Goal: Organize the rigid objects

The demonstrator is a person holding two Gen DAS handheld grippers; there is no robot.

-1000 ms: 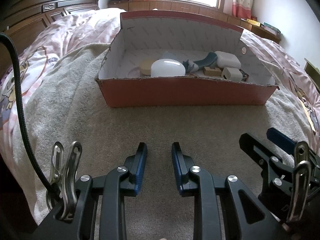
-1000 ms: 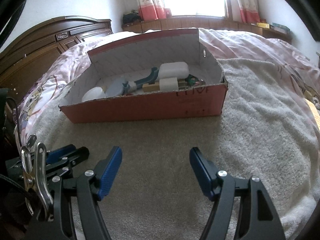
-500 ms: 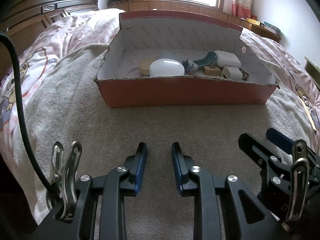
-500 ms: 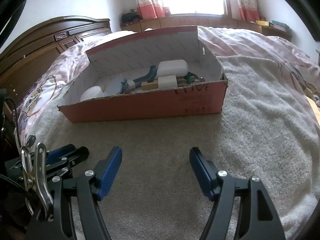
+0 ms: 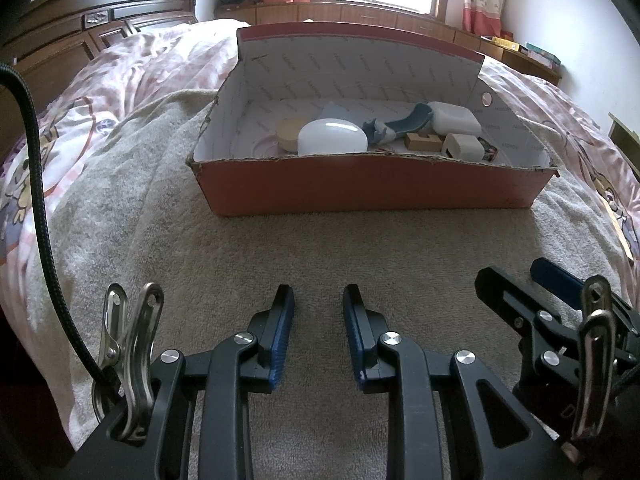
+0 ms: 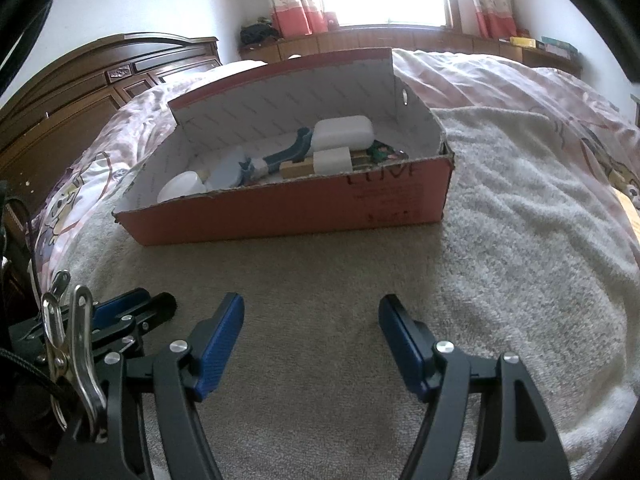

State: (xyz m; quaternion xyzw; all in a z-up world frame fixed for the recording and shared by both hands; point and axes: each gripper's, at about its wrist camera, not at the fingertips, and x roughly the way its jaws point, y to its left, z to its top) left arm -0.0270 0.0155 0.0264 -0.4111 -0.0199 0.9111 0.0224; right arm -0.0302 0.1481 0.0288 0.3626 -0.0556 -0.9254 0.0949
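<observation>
Both tools sit low over the towel, nothing held: the left gripper has its blue pads apart by a narrow gap, empty between them, and the right gripper is spread wide, also empty. They lie side by side, each showing at the edge of the other's view. Ahead, well apart from both, the red cardboard box rests on the grey towel over the pink quilt, and every loose item I can see is already inside it. Counting: one white egg-shaped dome, smooth and probably slippery, best pinched across its narrow width; one round wooden disc behind it; one pale blue piece and one dark blue curved handle, the handle the easy grab; one large white rounded case; one smaller white block; one wooden block, stiff with flat sides, friendly to the pads; and something small, green and dark, at the right corner that I cannot identify. All look light and hard. The box itself looks light, its thin walls likely to flex.
</observation>
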